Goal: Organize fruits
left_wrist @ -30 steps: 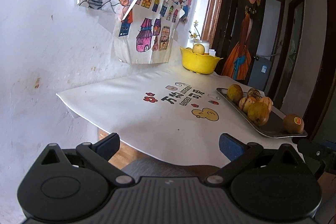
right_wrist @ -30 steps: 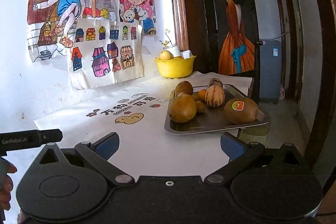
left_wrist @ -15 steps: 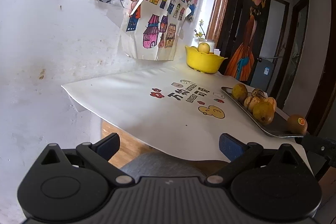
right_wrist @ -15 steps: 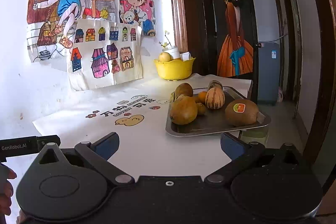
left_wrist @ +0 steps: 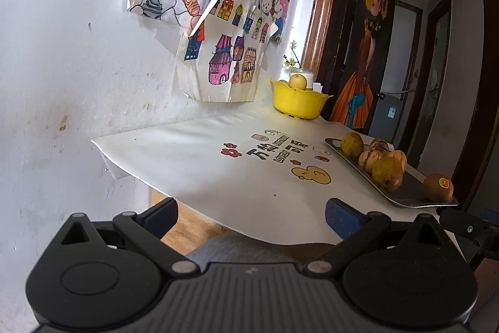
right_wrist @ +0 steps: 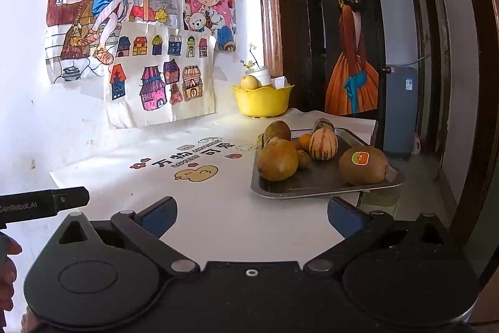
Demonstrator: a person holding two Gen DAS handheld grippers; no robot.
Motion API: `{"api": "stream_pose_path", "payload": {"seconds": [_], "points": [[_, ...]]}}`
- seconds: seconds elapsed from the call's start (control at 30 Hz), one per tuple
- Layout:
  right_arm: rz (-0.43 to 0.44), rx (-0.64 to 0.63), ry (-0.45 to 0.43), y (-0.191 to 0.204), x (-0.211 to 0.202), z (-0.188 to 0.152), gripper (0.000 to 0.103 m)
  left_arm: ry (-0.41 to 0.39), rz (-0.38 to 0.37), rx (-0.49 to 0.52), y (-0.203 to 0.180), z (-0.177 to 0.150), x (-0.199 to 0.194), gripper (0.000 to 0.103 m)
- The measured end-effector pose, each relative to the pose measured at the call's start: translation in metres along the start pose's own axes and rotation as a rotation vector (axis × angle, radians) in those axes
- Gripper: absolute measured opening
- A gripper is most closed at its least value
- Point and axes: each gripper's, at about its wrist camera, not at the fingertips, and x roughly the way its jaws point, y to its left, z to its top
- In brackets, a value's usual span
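Right wrist view: the stickered kiwi (right_wrist: 363, 165) is lying lengthwise along the tray's (right_wrist: 324, 191) near edge, while both the right gripper (right_wrist: 251, 216) and left gripper (left_wrist: 251, 216) are gaping wide, empty.

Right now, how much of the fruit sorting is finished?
Little looks done: one fruit sits in the yellow bowl. Nothing is in hand; the left gripper and right gripper are open and empty. The fruits on the metal tray, including the stickered kiwi, remain.

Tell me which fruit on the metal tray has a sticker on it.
The brown kiwi-like fruit, alone at the near right end of the metal tray. It carries a round red and green sticker on top; the yellow-brown, striped and small orange fruits beside it show none.
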Motion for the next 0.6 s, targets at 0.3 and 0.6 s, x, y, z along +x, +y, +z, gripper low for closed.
{"api": "stream_pose_path", "payload": {"seconds": [0.3,0.6], "points": [[-0.017,0.004,-0.003,-0.0005,-0.0011,-0.0006,0.102,0.009,-0.001,-0.001,0.0005,-0.0021,0.0012,0.102],[-0.023,0.012,-0.006,-0.0036,-0.0026,-0.0020,0.102,0.009,0.008,0.005,-0.0007,-0.0028,0.0015,0.102]]}}
